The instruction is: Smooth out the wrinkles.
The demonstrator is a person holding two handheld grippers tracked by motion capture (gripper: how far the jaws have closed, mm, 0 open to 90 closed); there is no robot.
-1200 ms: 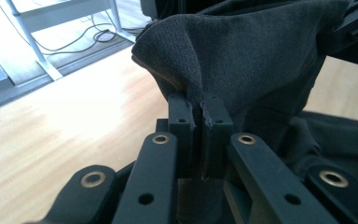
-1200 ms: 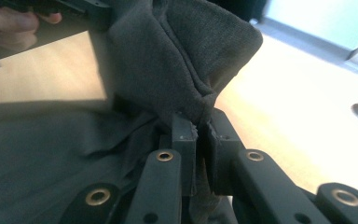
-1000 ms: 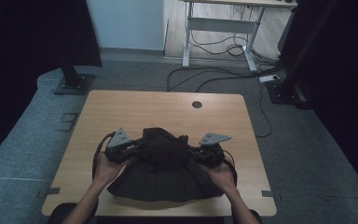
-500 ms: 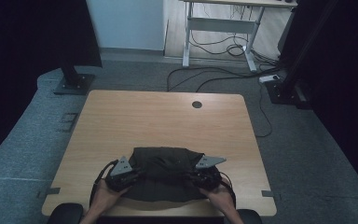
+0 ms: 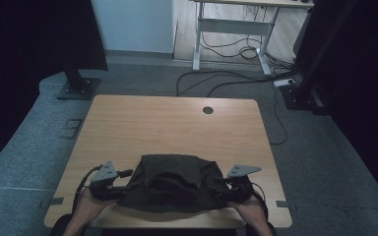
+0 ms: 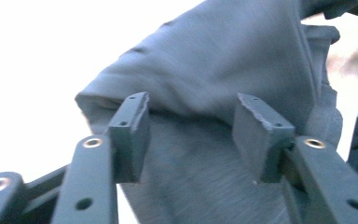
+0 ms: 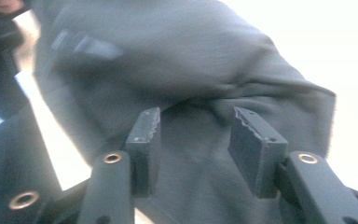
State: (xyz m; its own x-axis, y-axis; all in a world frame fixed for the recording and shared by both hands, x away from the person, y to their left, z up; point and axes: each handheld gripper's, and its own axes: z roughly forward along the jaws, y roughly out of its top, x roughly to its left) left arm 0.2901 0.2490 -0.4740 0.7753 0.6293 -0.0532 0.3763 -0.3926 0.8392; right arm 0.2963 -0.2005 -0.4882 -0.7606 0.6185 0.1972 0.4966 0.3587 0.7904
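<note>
Both grippers, left (image 5: 124, 183) and right (image 5: 225, 184), are opening up, letting go of the cloth (image 5: 174, 182) that's lying between their jaws.

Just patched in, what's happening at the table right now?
A person is folding a dark garment at the near edge of a wooden table, one tool in each hand. The left tool and right tool sit at the garment's two sides. Both have just been opening: their pads stand apart with the cloth lying loose between them, so the fold looks released.
</note>
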